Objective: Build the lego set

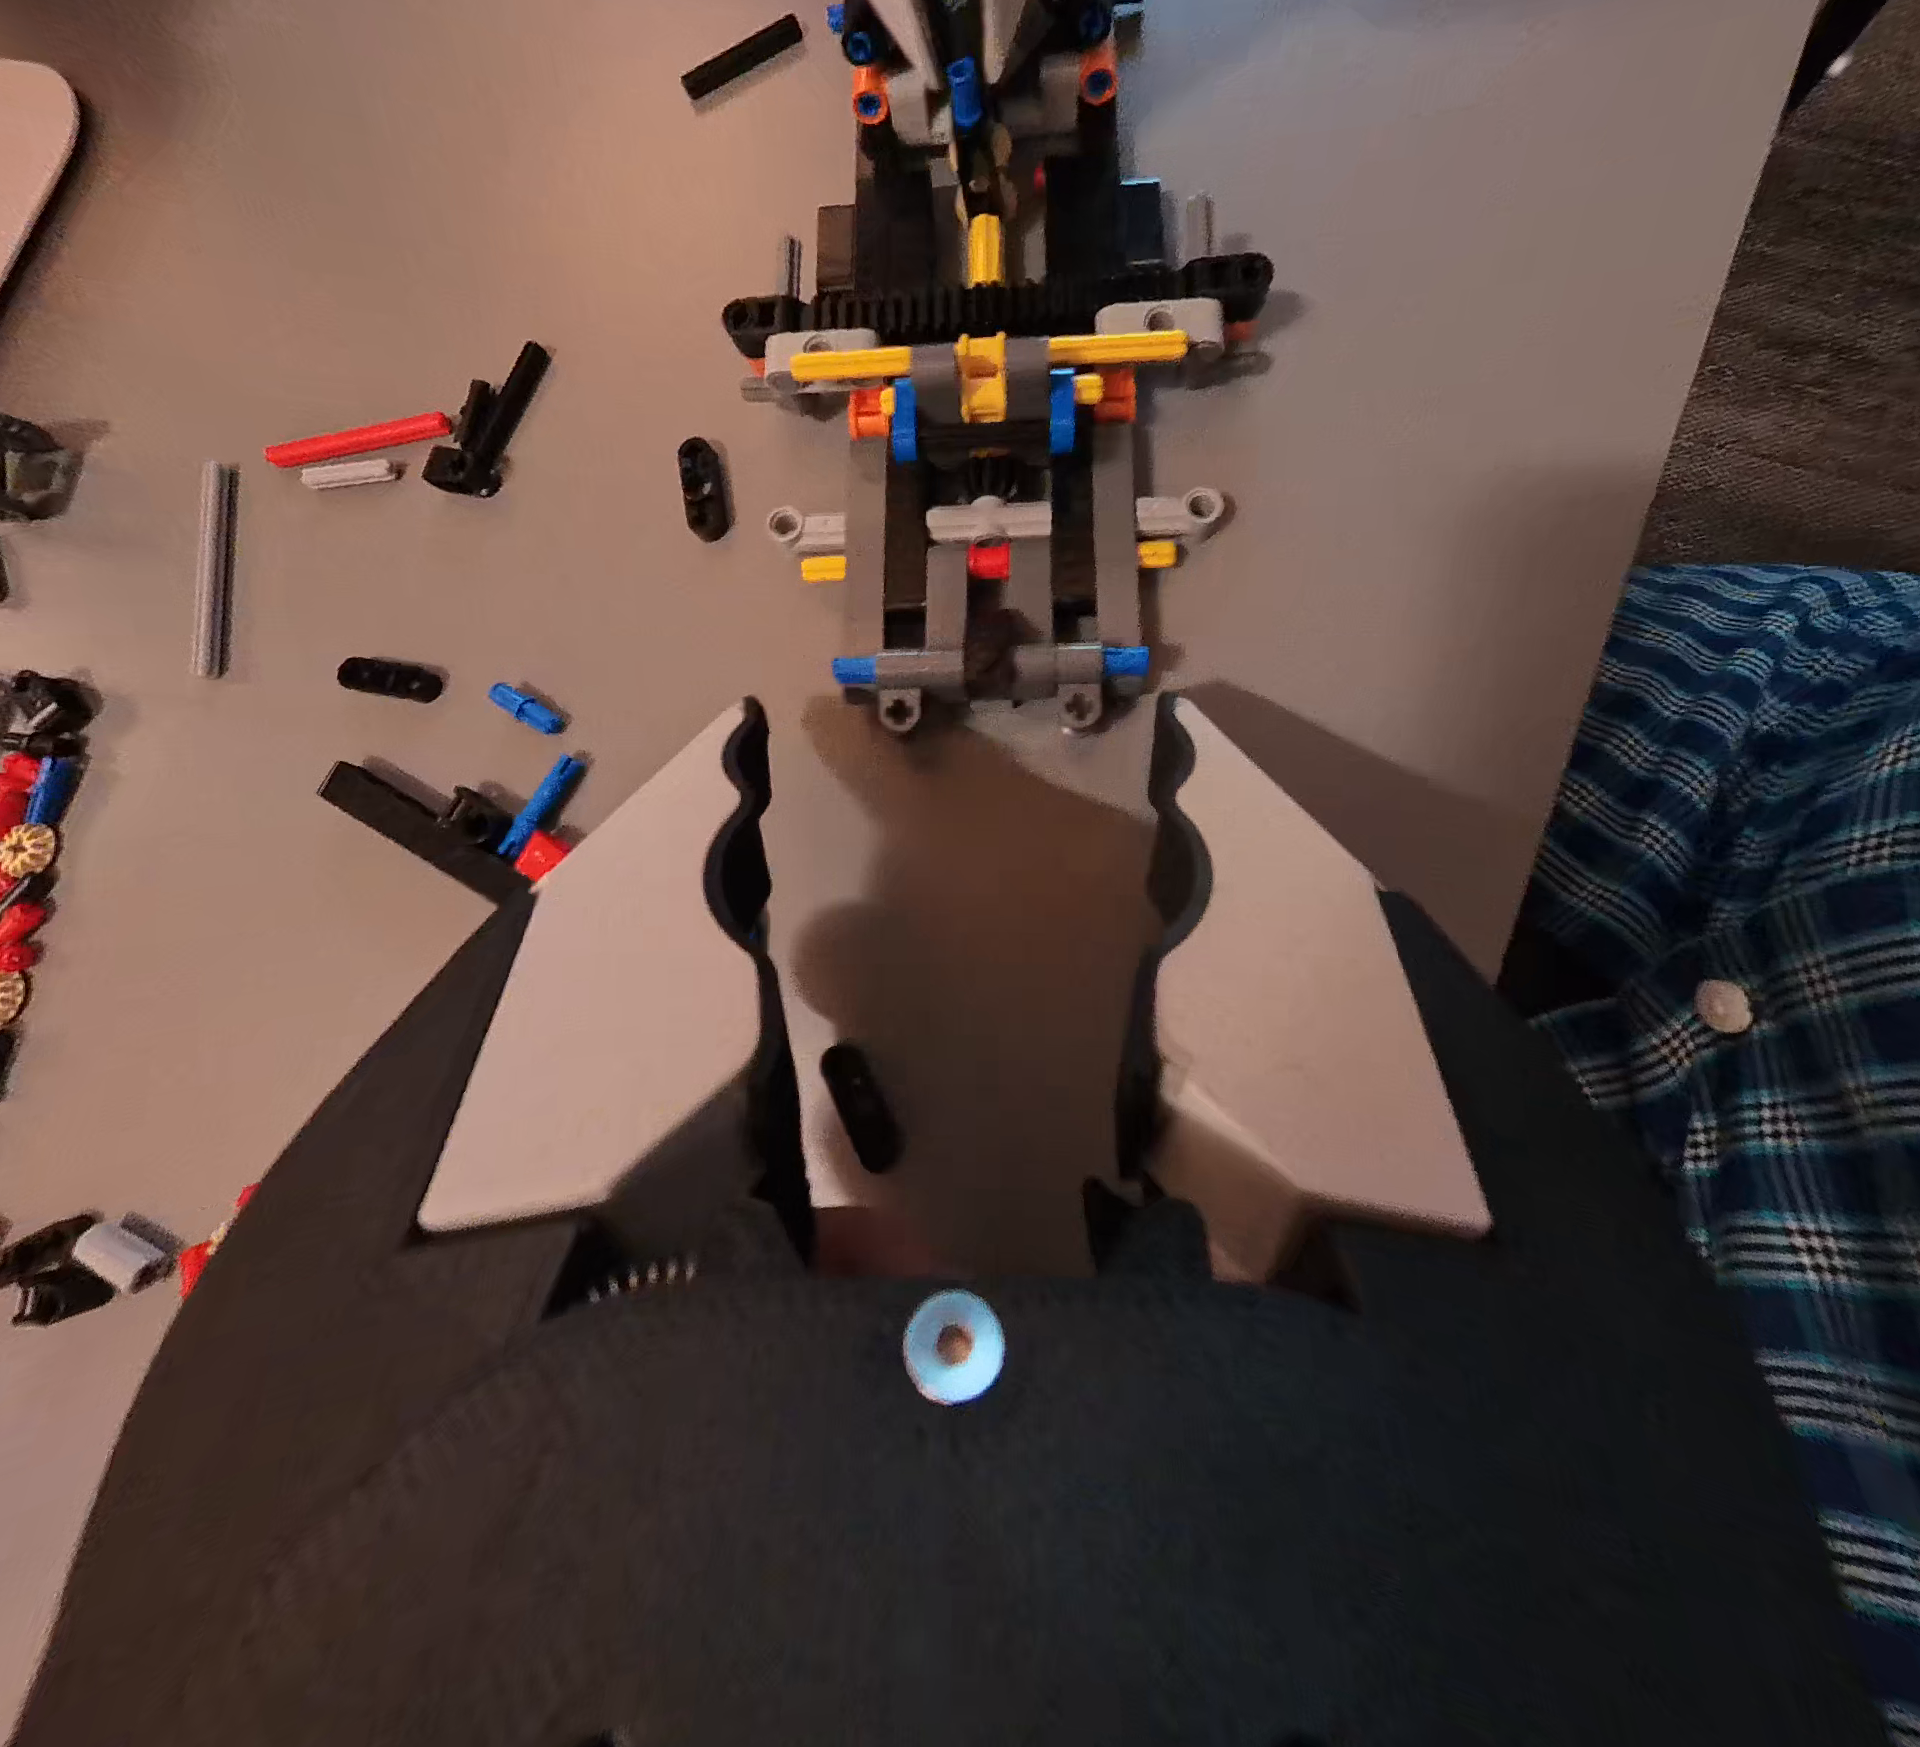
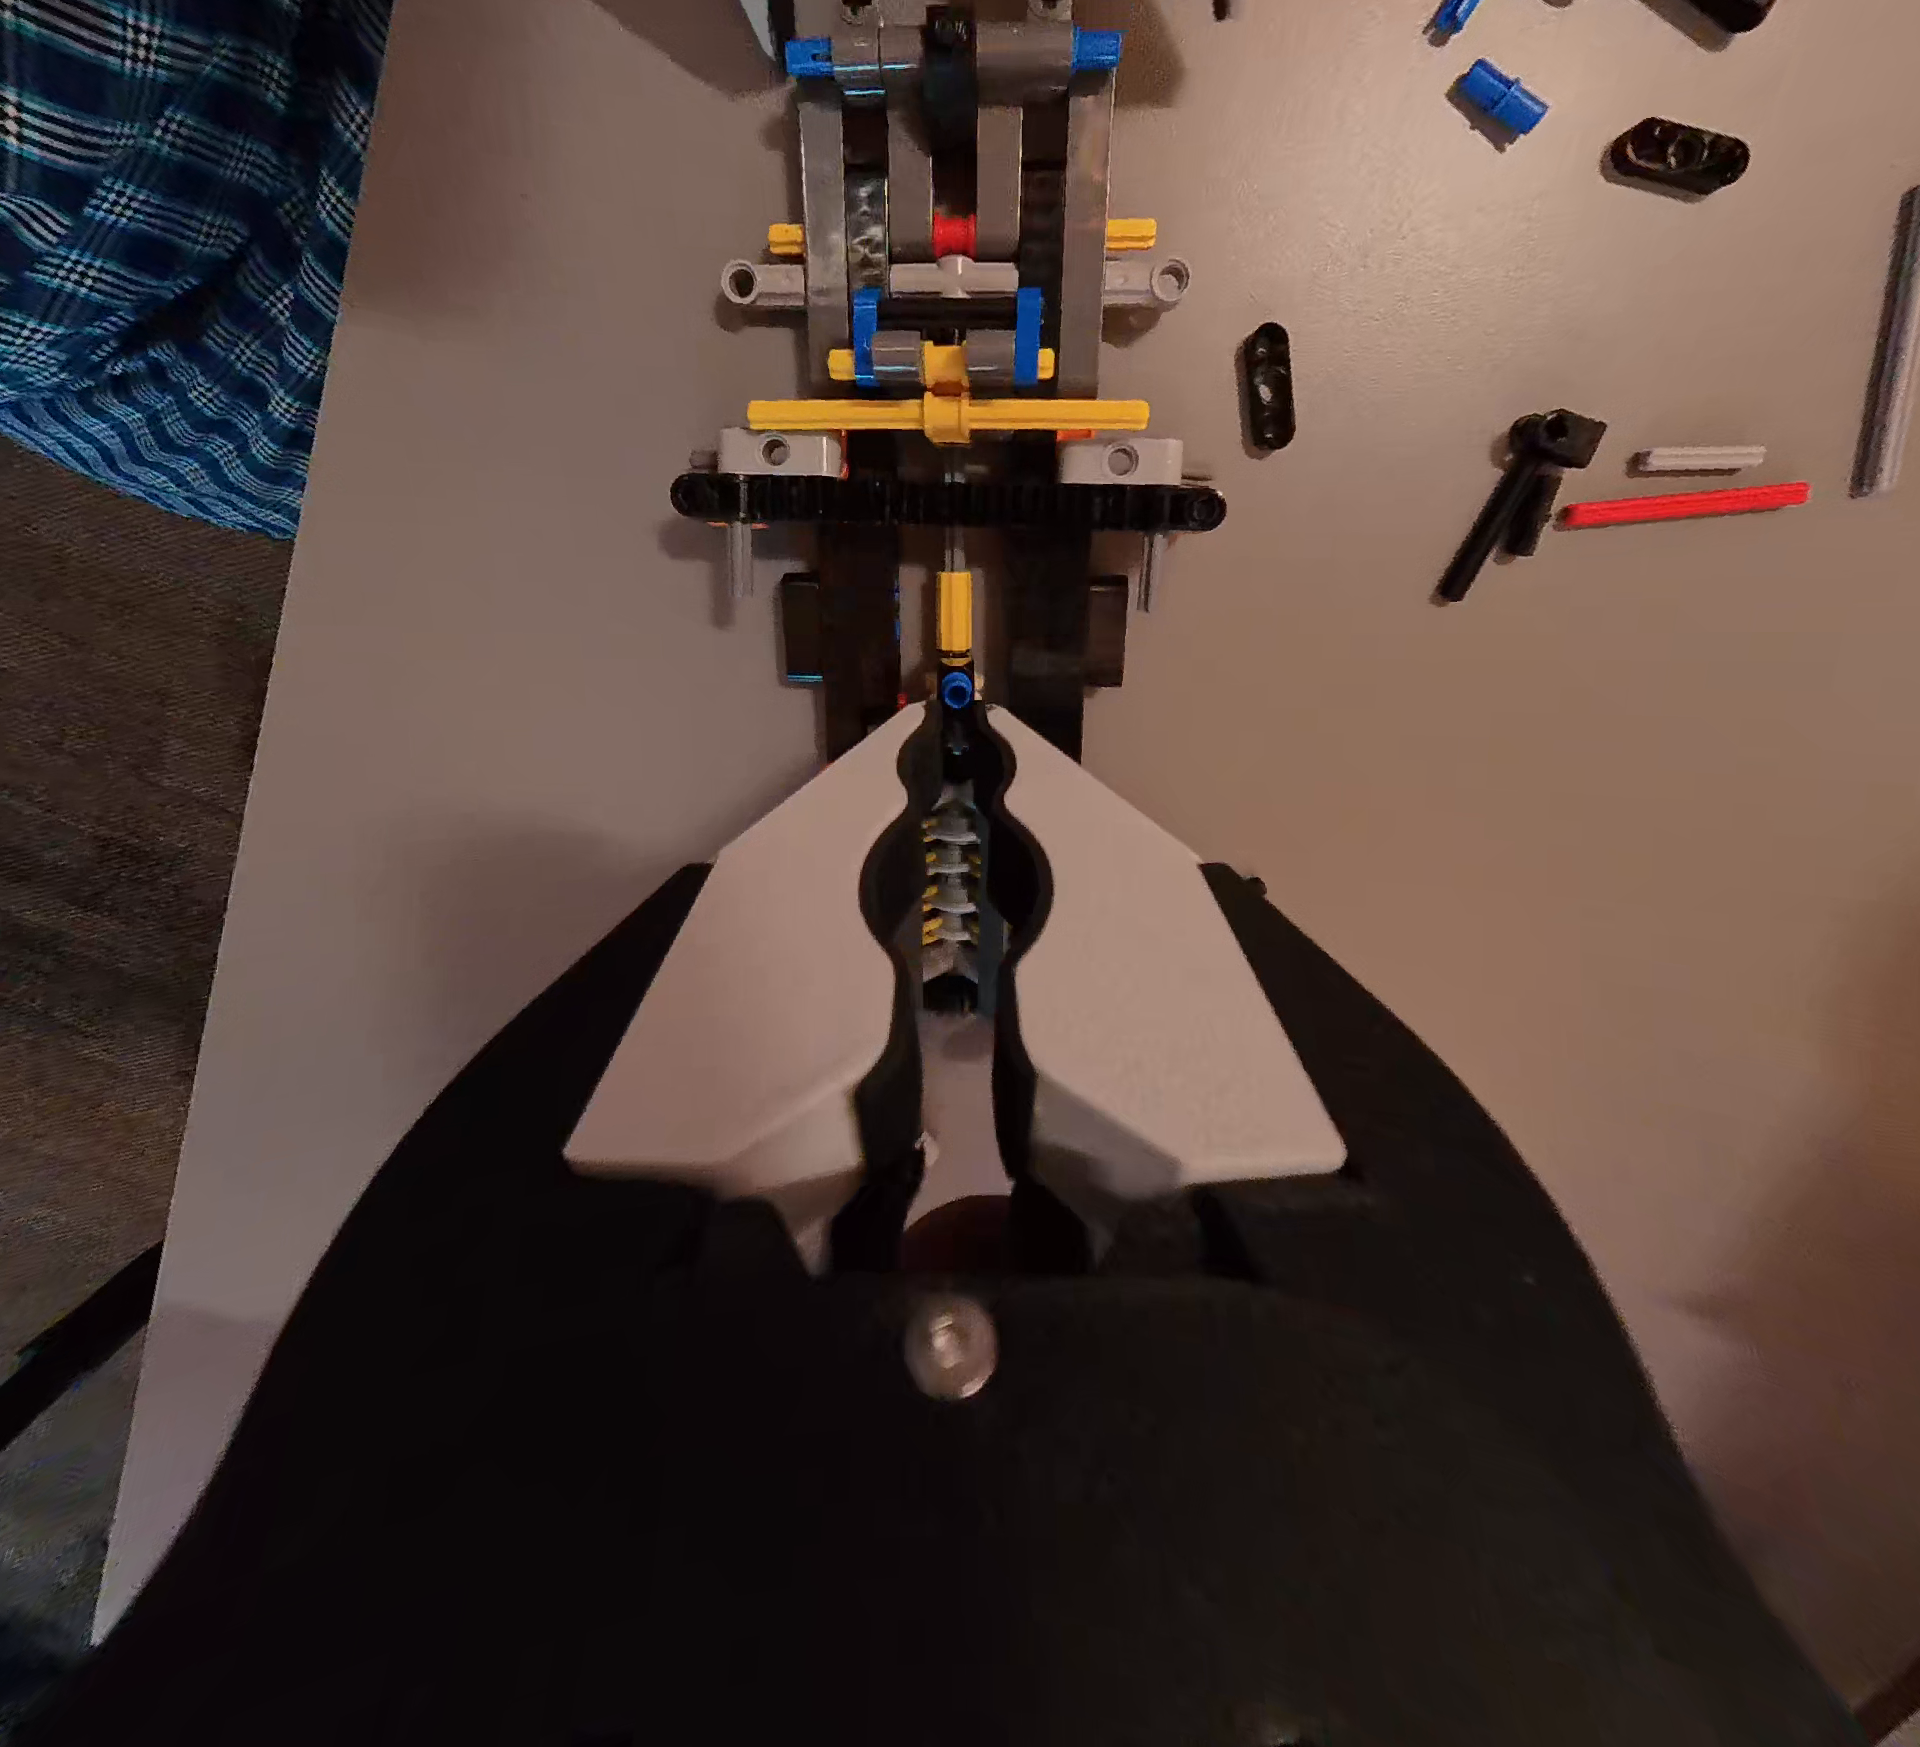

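Grey-black lego assembly [image 2: 951, 326] flat on table [image 1: 1403, 243]; right gripper [image 2: 954, 721] clamps its far end; left gripper [image 1: 961, 741] spread wide, empty, just short of near end.

- Model [image 1: 987, 450]: partly built frame of grey and black beams, flat on the surface [image 1: 416, 191]. A black toothed rack [image 1: 966, 307] crosses it; a yellow axle [image 1: 987, 357] lies parallel just beside the rack. Blue pins project at one end, where the right hand-held gripper [image 2: 951, 721] is closed on its central shaft.
- Red axle [image 1: 358, 440]: loose, beside a short grey axle [image 1: 348, 475] and a black connector [image 1: 488, 430].
- Long grey axle [image 1: 213, 570]: loose, apart from the model.
- Blue pin [image 1: 525, 707]: loose, near a black liftarm [image 1: 390, 679].
- Small parts pile [image 1: 31, 824]: at the surface edge.
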